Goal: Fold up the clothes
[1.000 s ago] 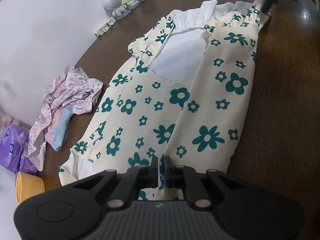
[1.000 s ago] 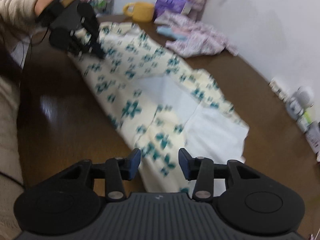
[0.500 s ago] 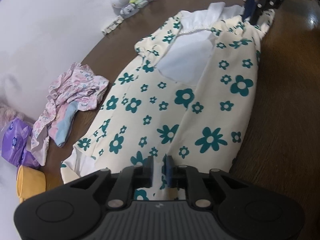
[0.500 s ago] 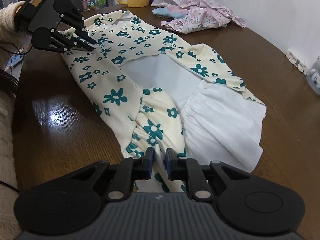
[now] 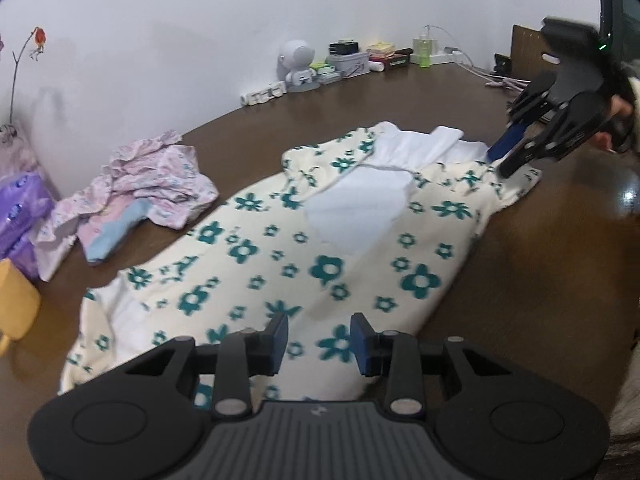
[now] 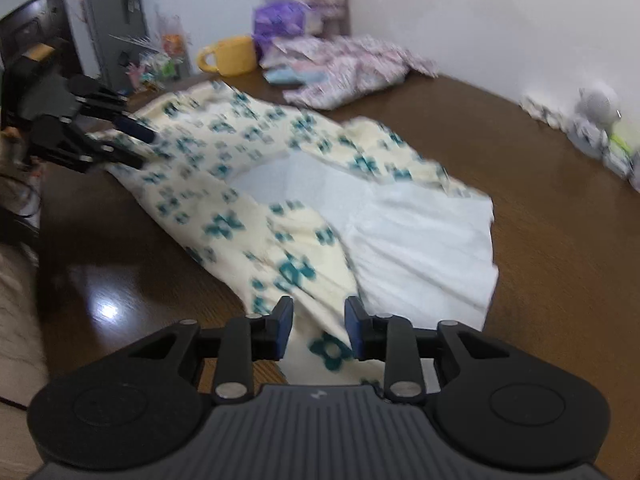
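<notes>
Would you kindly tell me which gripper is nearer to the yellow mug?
Left. The left gripper hangs over the floral dress end on the yellow mug side; the right gripper is at the dress's opposite end, a full garment length away.

The table (image 5: 540, 280) is dark brown wood, polished and glossy, with a bright light glare on its near side. The dress (image 5: 320, 264) is soft matt cloth, cream with teal flowers, and its white lining (image 6: 420, 240) looks smooth and thin. The pink garment (image 5: 152, 188) at the far left is crumpled matt fabric. Both grippers, left (image 5: 319, 344) and right (image 6: 318, 332), are matt black plastic with ribbed housings, small metal pins and blue pads (image 5: 280, 344). The yellow mug (image 6: 232, 56) looks smooth and glossy.
</notes>
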